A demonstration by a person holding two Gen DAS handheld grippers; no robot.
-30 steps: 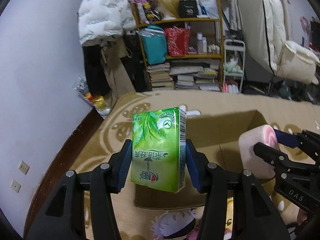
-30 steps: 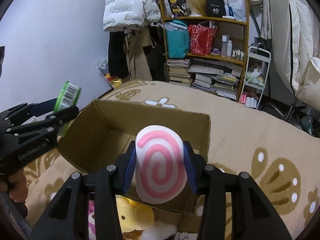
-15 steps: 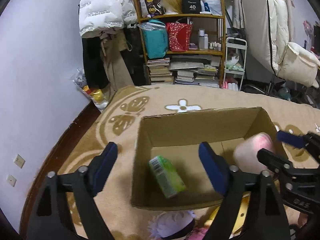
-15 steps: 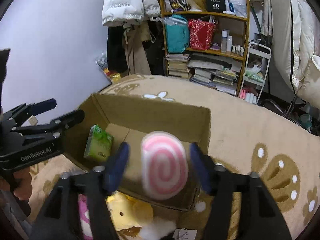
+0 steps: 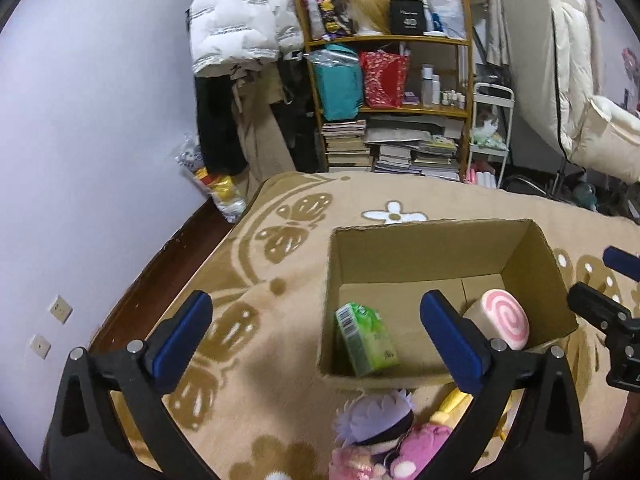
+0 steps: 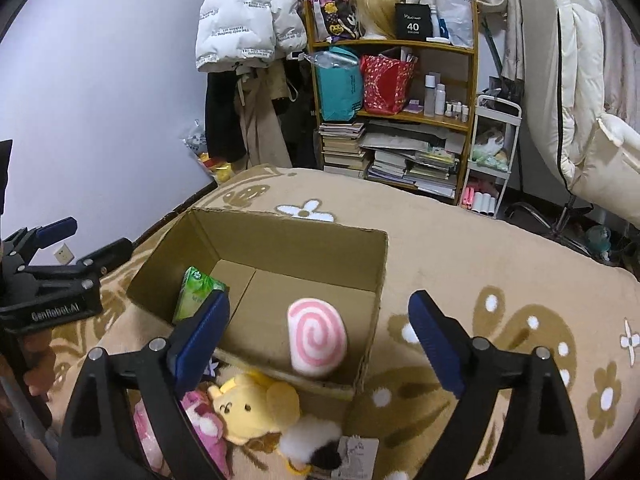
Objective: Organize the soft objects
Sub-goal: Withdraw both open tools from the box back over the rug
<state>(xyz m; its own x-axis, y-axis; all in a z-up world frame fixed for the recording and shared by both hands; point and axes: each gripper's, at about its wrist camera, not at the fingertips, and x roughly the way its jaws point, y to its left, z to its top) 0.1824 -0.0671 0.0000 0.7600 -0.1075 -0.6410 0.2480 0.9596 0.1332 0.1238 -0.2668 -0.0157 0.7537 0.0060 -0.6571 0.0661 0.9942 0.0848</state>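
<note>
An open cardboard box (image 5: 436, 236) (image 6: 280, 236) sits on the patterned carpet. Inside it lie a green tissue pack (image 5: 366, 338) (image 6: 196, 296) on the left and a pink-and-white swirl roll plush (image 5: 504, 318) (image 6: 318, 336) on the right. My left gripper (image 5: 316, 330) is open and empty, above the box's near left side. My right gripper (image 6: 318, 334) is open and empty, above the box's near right part. In front of the box lie a purple-haired doll (image 5: 374, 416), a pink plush (image 5: 416, 448) (image 6: 204, 424) and a yellow bear plush (image 6: 256, 404).
The beige carpet (image 6: 500, 280) extends right and beyond the box. A shelf with books and bags (image 5: 392, 92) stands at the back, with hanging coats (image 5: 240, 28), a small white cart (image 6: 492, 152) and white bedding (image 6: 580, 92). A wall (image 5: 80, 120) is left.
Both grippers opened. The green tissue pack dropped from the left gripper into the box, and the swirl roll plush dropped from the right gripper into the box.
</note>
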